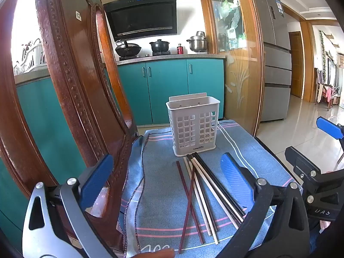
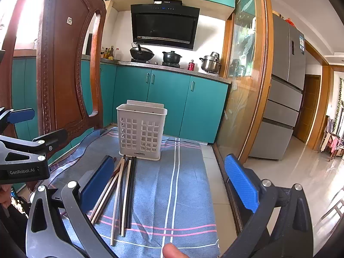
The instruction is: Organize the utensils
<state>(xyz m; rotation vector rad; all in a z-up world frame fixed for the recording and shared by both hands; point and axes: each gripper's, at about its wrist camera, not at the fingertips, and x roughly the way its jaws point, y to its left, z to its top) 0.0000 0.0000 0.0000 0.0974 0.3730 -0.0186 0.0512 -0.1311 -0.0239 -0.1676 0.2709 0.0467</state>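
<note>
Both grippers are standing spread to their widest, blue pads facing one another across empty air, holding and touching nothing. The left gripper (image 1: 165, 180) is hovering above a loose bundle of chopsticks (image 1: 206, 195), which are lying on a blue striped cloth (image 1: 159, 210) covering the bench; in the left wrist view its right-hand pad is overlapping the black and pale sticks without visibly pressing on them. The right gripper (image 2: 172, 185) is hanging over bare cloth to the right of the same bundle, its left-hand pad sitting just beside the sticks. The chopsticks, dark red, pale and black, are fanning out from a common point at the foot of a white perforated utensil holder (image 1: 193, 124), their far tips reaching or nearly reaching its base. The holder is standing upright near the far edge of the cloth and is showing nothing inside through its holes. A carved wooden chair back (image 1: 71, 86) is rising close on the left, crowding the left gripper's outer finger. On the right, the cloth's edge is running just beside the right gripper's outer pad, with a wooden-framed glass door (image 2: 247, 86) and tiled floor (image 2: 301, 172) beyond it. A fingertip (image 2: 172, 250) is showing at the bottom edge of the right wrist view. Open cloth is lying between the bundle and the right-hand edge.
</note>
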